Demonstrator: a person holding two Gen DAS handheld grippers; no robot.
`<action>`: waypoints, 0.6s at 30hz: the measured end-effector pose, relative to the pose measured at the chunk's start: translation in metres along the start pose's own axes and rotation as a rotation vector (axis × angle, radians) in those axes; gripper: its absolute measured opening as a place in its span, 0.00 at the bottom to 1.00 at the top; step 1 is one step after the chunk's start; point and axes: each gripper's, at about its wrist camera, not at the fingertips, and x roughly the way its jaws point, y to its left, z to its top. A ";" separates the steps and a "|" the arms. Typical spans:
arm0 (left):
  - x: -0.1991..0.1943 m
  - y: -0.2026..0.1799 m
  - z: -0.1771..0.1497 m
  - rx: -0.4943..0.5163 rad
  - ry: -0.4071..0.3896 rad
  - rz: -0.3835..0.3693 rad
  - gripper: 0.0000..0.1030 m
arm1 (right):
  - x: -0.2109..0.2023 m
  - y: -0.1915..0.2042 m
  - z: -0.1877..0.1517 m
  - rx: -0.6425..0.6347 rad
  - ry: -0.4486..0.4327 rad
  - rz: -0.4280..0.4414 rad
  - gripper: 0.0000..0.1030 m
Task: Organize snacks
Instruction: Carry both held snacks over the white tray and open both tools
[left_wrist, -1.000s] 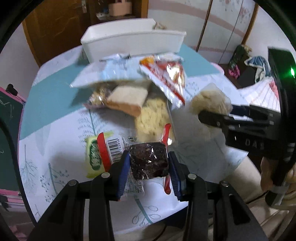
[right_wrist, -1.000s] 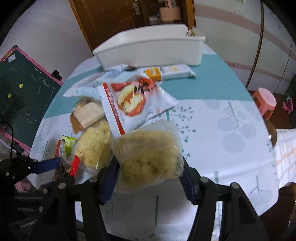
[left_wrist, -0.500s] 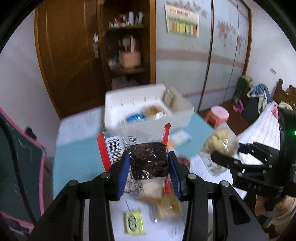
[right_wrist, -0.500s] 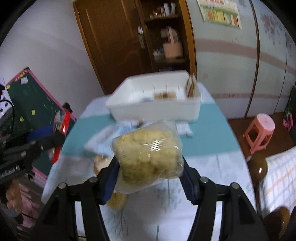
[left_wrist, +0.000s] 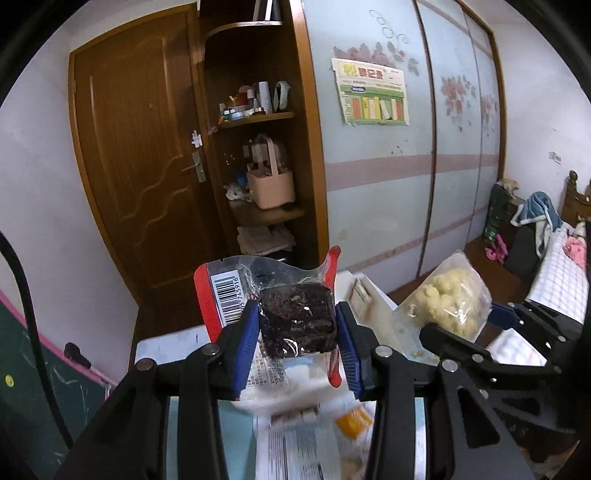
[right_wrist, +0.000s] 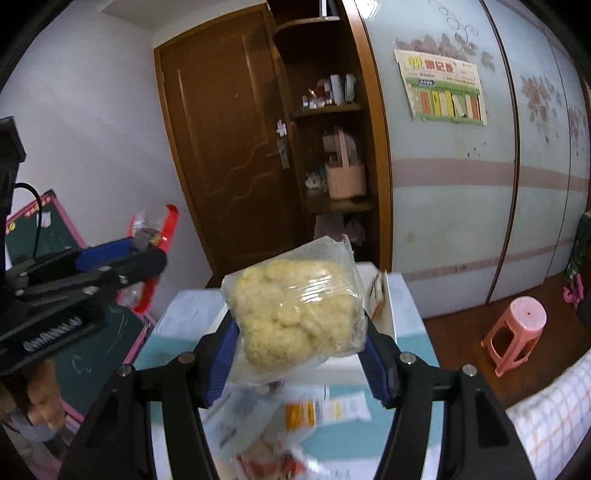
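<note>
Two snacks are in transit above the table: the left gripper (left_wrist: 297, 325) clamps a dark cake (left_wrist: 298, 323), the right gripper (right_wrist: 299, 332) a yellow puff bag (right_wrist: 295, 314). Next, judged: lowering each into the white bin (right_wrist: 384, 314).

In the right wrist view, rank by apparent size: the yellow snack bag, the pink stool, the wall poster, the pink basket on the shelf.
1. Yellow snack bag, largest, though it is nearest the camera.
2. Wall poster.
3. Pink stool.
4. Pink basket, smallest, but farther off than the stool, so unsure.
</note>
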 end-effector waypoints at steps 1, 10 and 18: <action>0.007 0.001 0.005 -0.005 0.002 0.000 0.38 | 0.004 -0.002 0.006 0.001 -0.008 -0.005 0.60; 0.112 0.011 0.026 -0.047 0.102 0.044 0.38 | 0.065 -0.017 0.045 0.035 0.012 -0.051 0.60; 0.200 0.017 -0.006 -0.053 0.256 0.088 0.40 | 0.139 -0.022 0.012 0.007 0.193 -0.090 0.62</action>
